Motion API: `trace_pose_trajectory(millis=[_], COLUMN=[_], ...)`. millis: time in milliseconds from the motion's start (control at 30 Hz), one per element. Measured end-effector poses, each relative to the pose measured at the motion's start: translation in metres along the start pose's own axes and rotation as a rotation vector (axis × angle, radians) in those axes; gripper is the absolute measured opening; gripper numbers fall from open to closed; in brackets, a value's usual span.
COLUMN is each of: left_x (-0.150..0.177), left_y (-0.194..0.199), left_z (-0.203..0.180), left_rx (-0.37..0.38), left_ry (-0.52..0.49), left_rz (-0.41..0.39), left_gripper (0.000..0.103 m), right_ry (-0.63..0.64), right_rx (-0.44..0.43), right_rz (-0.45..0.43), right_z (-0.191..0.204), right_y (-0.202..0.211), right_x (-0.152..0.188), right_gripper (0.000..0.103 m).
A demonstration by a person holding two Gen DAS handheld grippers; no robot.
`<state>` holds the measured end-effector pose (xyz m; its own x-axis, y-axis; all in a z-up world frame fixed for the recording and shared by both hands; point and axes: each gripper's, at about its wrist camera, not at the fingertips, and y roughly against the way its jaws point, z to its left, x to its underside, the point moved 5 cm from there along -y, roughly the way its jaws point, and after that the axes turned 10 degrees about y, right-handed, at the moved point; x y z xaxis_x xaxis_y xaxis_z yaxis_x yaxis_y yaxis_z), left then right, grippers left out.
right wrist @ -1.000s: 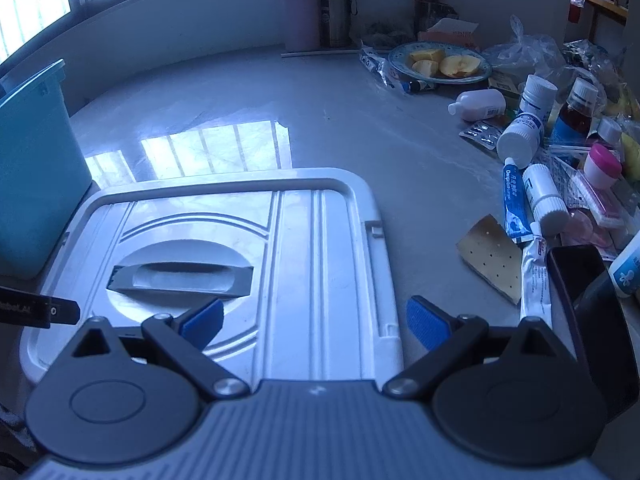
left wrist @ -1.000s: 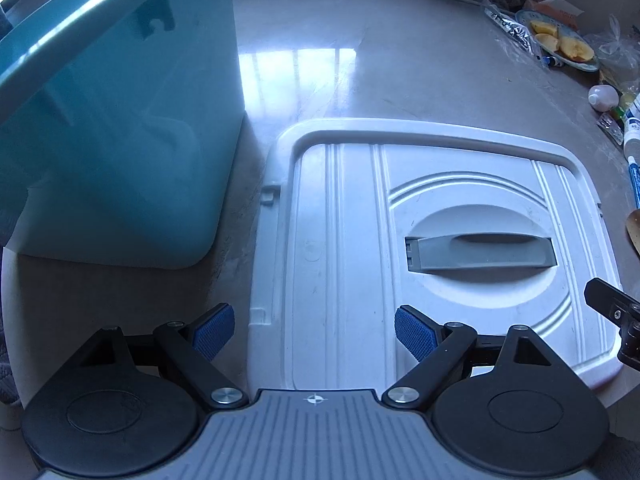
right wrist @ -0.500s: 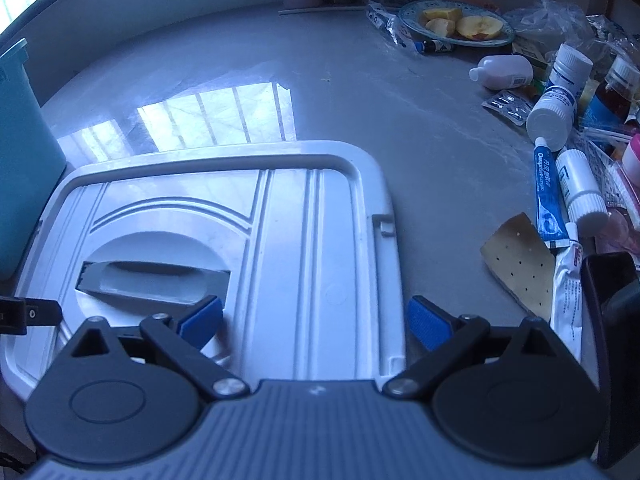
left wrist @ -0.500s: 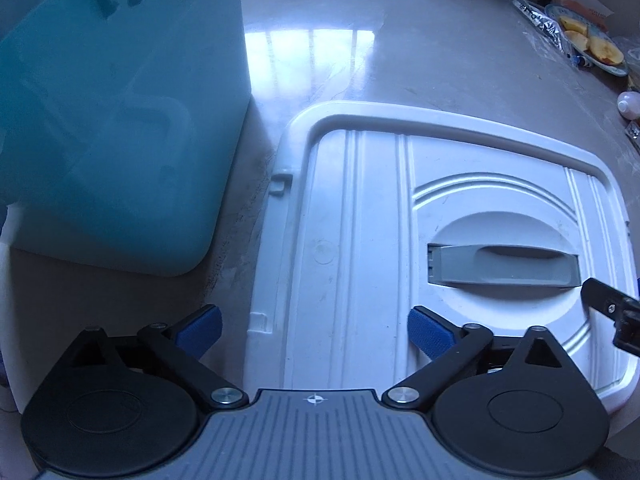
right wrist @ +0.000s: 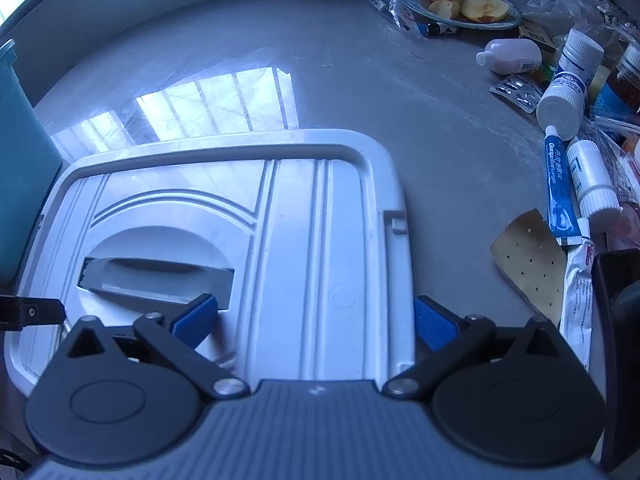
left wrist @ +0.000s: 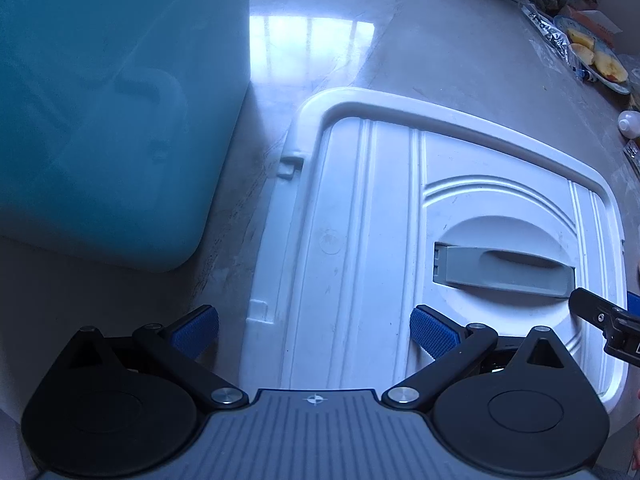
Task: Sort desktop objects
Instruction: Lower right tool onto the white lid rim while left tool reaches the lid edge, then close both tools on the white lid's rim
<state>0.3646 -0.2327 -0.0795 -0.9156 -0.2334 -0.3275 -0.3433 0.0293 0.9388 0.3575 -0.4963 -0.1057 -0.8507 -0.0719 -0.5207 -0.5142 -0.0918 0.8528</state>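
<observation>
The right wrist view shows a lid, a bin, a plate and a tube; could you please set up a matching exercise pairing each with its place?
Things:
1. white lid
2. teal bin
3. plate of fruit slices
4. blue tube

Places:
A. far right, at the back of the table
B. flat on the table, just ahead of the fingers
C. left edge of the view
D. right of the lid, beside a lying white bottle

Pairs: 1-B, 2-C, 3-A, 4-D
</observation>
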Motion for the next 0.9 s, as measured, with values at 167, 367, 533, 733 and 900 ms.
trace_pose_trajectory(millis=[167,367,533,733,900], left_x=[0.020,0.043,0.059,0.077,0.084], left_y=[0.011,0.024,0.034,0.045,0.058], left_z=[0.002,0.004,0.007,0.021,0.031], left_rx=[0.002,0.004,0.007,0.017,0.022], left_ry=[-0.006,-0.012,-0.022,-0.050,-0.059], left_rz=[0.007,0.016,0.021,0.027,0.034], left_gripper=[0.103,0.103,0.103,0.103,0.103], right_ry=[0.024,0.052,0.045,0.027,0.024], right_rx=[-0.015,-0.032,-0.031,-0.029,-0.034], right_rz=[0.011,0.011,0.012,0.029,0.047], right_z=[0.003,0.016,0.027,0.040,0.049], right_y=[0.004,0.015,0.025,0.037,0.046], right_x=[0.008,0.027,0.044,0.065,0.079], right_gripper=[0.103,0.103,0.103,0.103,0.103])
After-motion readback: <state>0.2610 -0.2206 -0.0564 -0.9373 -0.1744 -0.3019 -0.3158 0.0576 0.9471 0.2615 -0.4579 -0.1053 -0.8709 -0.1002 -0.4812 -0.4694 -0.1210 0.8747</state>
